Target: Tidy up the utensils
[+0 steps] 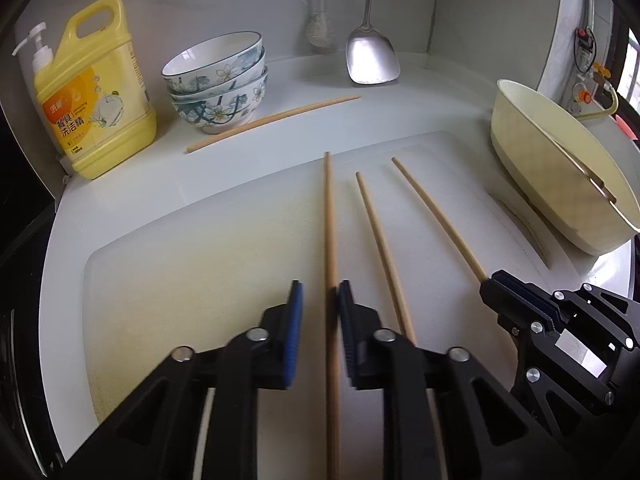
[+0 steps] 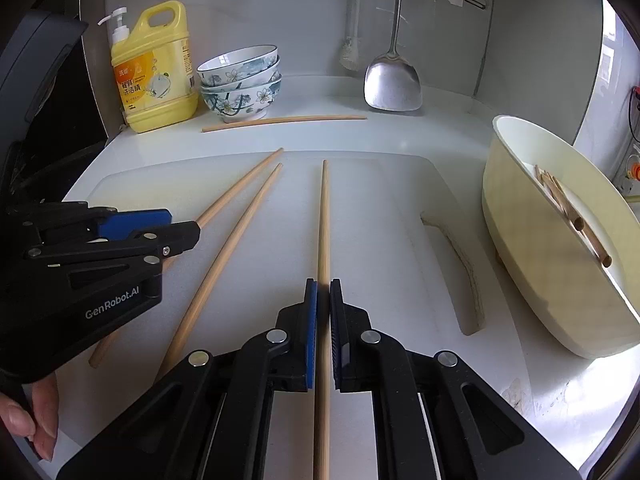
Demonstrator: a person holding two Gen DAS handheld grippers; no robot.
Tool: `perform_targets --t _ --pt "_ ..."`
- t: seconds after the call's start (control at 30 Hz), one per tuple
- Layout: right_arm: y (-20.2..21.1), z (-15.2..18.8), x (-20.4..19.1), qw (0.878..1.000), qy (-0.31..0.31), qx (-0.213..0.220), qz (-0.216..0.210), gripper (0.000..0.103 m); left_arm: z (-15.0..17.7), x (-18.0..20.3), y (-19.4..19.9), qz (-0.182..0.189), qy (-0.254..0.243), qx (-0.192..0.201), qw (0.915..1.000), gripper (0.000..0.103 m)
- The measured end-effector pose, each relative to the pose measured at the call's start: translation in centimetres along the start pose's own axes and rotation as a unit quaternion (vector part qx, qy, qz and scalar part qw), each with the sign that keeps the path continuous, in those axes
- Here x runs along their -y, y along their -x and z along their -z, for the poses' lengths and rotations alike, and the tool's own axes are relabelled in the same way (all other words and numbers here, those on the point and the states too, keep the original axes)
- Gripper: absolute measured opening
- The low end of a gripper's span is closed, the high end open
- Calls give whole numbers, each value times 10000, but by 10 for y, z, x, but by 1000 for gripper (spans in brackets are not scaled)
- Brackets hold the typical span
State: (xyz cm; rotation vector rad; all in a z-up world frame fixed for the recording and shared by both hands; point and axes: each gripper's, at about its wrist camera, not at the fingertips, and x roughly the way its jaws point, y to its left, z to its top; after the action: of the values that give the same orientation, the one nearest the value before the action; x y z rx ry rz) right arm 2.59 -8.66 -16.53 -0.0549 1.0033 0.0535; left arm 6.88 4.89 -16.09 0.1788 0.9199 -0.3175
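Left gripper (image 1: 320,292) sits at the near edge of the cutting board (image 1: 200,280), fingers astride the first chopstick (image 1: 328,220); its own view is smeared and hints at a sliver of gap on one side, but the right wrist view shows the fingers pinched on the stick, so I read it as clamped; grip is low on the thick end, tip aimed at the board's far edge.
Right gripper (image 2: 323,284) is closed tight on the second chopstick (image 2: 323,220), both pads on the wood, same near-end hold; likely so each stick hangs long and straight for dropping in.
Loose chopstick (image 1: 376,232) lies flat on the board between the two held ones, untouched; far chopstick (image 2: 288,119) lies off the board on the bench, just in front of the stacked bowls (image 1: 218,80).
Cream tub (image 2: 520,240) stands on the bench along the board's right edge, sorted chopsticks (image 2: 568,208) already inside; presumably the destination, parked within reach of the right hand.
Judgement: two sticks gripped, not yet lifted; two more to collect; a one-end grip risks the stick swivelling on lift.
Detergent bottle (image 1: 96,92) and spatula (image 1: 372,60) at the bench's back edge; not involved.
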Motion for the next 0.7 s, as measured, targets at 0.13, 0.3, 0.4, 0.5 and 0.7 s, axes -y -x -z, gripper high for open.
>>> perform_targets --t 0.13,0.3,0.4,0.5,0.7 --pt "2 1 4 9996 -243 4 -137 6 4 -4 3 134 69 20 9999 7" --pt "12 2 3 9988 -429 -15 -230 6 11 -13 13 225 170 -61 9996 7" --pt "25 -2 -1 9987 -447 24 -245 6 11 -19 29 319 237 -58 9992 7" --pt "42 -9 -5 9980 -553 26 -308 6 9 -25 49 370 222 -32 9991 7" --pt "96 -25 -5 9970 -733 71 -226 6 -6 -24 96 630 105 21 9980 7"
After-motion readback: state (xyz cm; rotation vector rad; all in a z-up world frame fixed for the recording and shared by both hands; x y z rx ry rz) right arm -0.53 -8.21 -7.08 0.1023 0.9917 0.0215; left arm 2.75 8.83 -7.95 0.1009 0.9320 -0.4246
